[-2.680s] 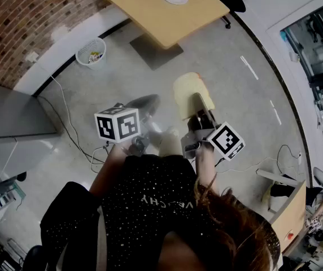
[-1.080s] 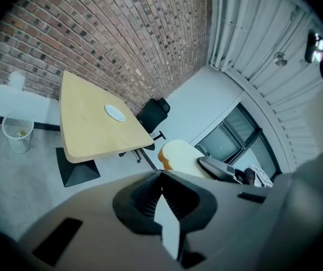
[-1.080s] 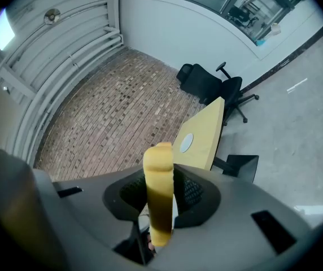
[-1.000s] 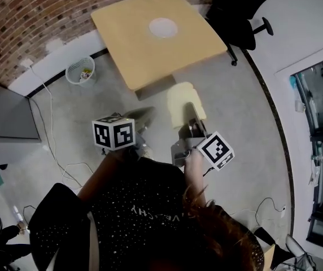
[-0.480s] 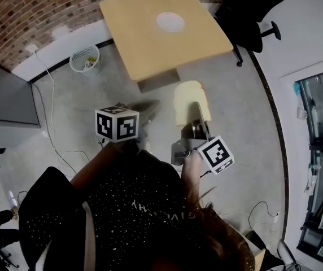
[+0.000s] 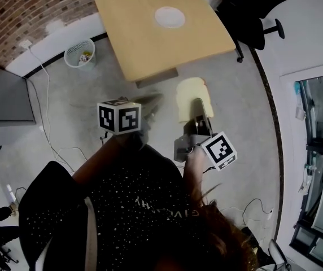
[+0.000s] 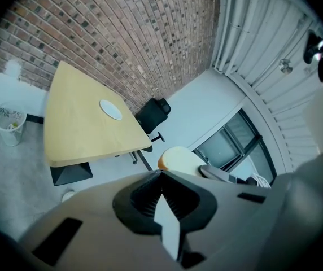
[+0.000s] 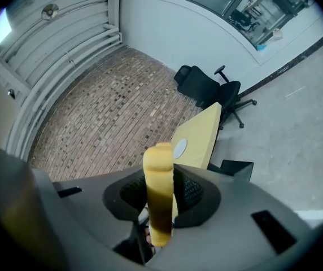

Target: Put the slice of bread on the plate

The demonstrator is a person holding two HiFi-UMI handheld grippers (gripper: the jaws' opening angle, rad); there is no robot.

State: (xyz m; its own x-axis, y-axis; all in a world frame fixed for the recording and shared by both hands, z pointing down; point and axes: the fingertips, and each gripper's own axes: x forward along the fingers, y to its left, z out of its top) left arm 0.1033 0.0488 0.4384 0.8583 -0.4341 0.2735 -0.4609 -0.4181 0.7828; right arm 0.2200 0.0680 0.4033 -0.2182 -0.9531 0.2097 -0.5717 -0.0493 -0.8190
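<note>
Your right gripper [image 8: 160, 176] pinches the slice of bread [image 6: 188, 94] by its near end, broad face up. The slice reaches out over the grey floor [image 6: 246, 129] just short of the near edge of the table [image 6: 144, 47], while your left gripper [image 7: 161, 176] is pressed together on nothing, to the left of the slice. The plate [image 6: 169, 17] sits towards the table's far side, well apart from the bread, with bare tabletop all round. The floor to your right is open; a black chair [image 6: 252, 4] stands off the table's far right corner and a wire bin [image 6: 79, 53] is on the left by the wall.
</note>
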